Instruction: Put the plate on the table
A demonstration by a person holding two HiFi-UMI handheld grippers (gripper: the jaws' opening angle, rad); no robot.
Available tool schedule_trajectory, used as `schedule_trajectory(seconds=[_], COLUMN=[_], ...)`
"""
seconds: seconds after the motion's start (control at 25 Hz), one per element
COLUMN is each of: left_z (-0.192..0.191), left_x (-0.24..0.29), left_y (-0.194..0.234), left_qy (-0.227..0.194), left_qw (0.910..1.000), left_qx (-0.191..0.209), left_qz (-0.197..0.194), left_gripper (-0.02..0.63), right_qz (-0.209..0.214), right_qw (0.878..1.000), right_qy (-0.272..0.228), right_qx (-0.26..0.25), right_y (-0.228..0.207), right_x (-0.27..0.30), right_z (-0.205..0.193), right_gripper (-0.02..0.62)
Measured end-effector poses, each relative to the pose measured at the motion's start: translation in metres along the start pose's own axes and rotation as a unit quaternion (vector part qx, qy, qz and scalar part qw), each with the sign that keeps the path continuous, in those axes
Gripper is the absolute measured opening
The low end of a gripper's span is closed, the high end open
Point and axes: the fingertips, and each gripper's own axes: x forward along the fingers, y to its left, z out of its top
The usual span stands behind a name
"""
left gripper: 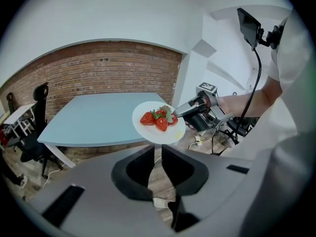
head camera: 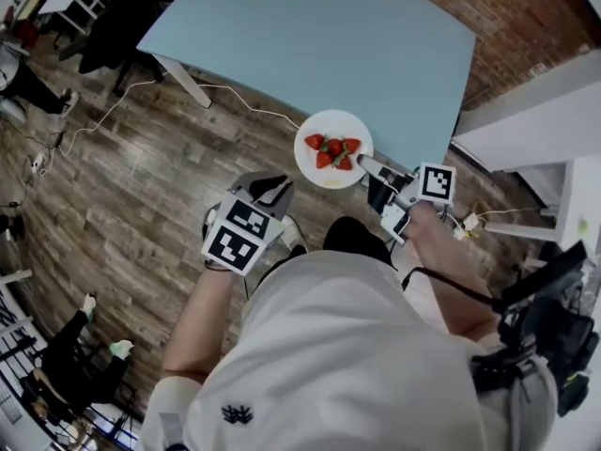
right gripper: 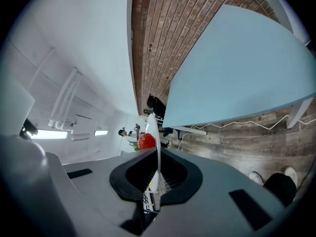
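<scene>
A white plate (head camera: 331,171) with several red strawberries (head camera: 333,151) hangs level above the wooden floor, just off the near edge of the light blue table (head camera: 319,36). My right gripper (head camera: 368,167) is shut on the plate's right rim. In the right gripper view the plate (right gripper: 154,132) shows edge-on between the jaws of that gripper (right gripper: 157,174), with a strawberry (right gripper: 146,141) beside it. My left gripper (head camera: 268,191) is shut and holds nothing, lower left of the plate. From the left gripper (left gripper: 157,164) I see the plate (left gripper: 148,131) and the table (left gripper: 98,117).
A white table leg (head camera: 183,78) and a cable (head camera: 235,92) lie on the floor at the left. A white cabinet (head camera: 535,111) stands at the right, and a brick wall (head camera: 526,17) rises behind the table. Chairs and people are at the far left (head camera: 28,83).
</scene>
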Motion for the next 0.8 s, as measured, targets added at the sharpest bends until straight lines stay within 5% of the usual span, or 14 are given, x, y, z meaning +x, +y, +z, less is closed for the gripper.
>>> schedule_trajectory(seconds=[0.36, 0.8], left_z=[-0.010, 0.059], left_x=[-0.009, 0.035], left_y=[-0.009, 0.097], left_qy=[-0.011, 0.004], left_qw=[0.9999, 0.9996], left_qx=[-0.003, -0.022], left_qz=[0.008, 0.015], left_gripper=[0.048, 0.048], right_qz=[0.003, -0.001], right_qw=[1.000, 0.998], right_qy=[-0.019, -0.031], right_qx=[0.018, 0.053], right_y=[-0.006, -0.037], right_x=[0.006, 0.104], right_z=[0.008, 0.153], right_gripper=[0.015, 0.015])
